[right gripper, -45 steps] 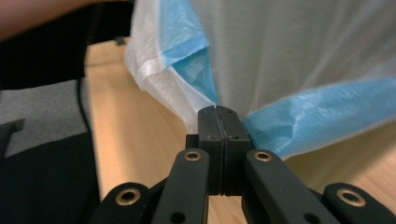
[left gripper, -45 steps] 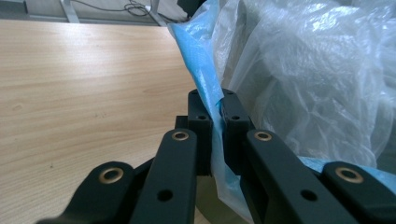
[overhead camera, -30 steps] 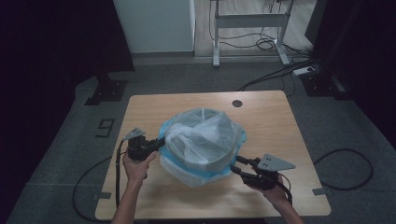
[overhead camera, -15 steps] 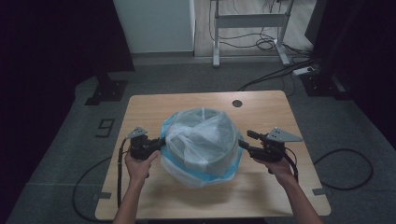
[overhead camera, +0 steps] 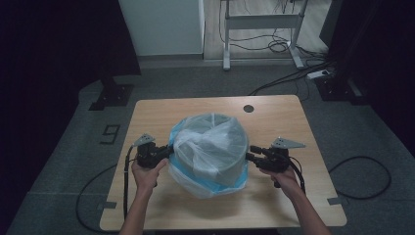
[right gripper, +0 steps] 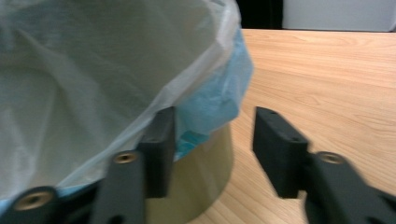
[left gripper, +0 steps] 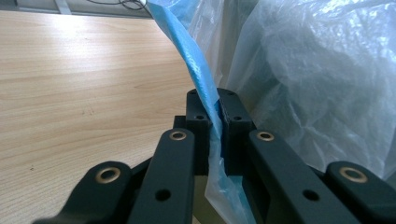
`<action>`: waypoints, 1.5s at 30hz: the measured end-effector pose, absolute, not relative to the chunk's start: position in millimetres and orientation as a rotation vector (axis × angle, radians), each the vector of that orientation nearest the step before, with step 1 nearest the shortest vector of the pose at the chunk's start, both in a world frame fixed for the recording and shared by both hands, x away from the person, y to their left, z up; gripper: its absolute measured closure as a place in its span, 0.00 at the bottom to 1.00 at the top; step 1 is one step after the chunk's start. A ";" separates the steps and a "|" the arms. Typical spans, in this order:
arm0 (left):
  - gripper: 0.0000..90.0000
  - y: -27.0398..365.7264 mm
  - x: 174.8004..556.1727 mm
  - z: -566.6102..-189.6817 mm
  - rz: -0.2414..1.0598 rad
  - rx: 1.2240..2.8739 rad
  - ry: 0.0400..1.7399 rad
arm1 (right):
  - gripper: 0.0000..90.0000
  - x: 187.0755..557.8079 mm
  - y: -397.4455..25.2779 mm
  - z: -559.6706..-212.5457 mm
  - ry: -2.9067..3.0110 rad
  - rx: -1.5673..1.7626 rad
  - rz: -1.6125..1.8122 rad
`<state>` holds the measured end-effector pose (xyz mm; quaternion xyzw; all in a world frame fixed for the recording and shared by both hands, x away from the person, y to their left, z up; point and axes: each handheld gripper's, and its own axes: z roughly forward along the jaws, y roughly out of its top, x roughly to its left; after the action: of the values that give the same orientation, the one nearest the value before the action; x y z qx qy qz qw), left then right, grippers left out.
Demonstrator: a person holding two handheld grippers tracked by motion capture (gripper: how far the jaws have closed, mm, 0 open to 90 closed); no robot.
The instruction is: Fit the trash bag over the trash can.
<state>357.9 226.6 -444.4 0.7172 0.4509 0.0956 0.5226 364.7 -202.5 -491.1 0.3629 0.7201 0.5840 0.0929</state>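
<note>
On the left, the left tool is clamping its 2 jaws together on the blue-edged rim of the plastic bag, holding it at the left side of the round bin. The bin is sitting near the middle of the wooden desk, with the translucent bag draping over its top and hanging down its walls. On the right, the right tool is waiting with its 2 jaws apart, 1 jaw lying against the bag's blue edge at the bin's right wall.
</note>
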 end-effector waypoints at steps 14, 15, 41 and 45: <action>0.94 228.3 356.5 -445.2 0.260 1.708 1.096 | 0.99 356.3 -192.0 -484.7 2.088 1.070 1.504; 0.94 228.4 356.9 -445.8 0.259 1.709 1.103 | 0.99 357.2 -191.6 -486.5 2.088 1.091 1.460; 0.98 214.3 380.8 -478.5 0.142 1.881 1.249 | 0.99 370.0 -171.4 -533.0 2.238 1.291 1.217; 0.98 212.2 384.2 -486.7 0.123 1.913 1.255 | 0.99 371.2 -172.9 -538.4 2.257 1.310 1.178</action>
<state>384.2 212.2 -486.7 0.7606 0.4990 0.0489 0.4125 371.2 -172.9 -538.4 0.4530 0.7807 0.4075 0.1388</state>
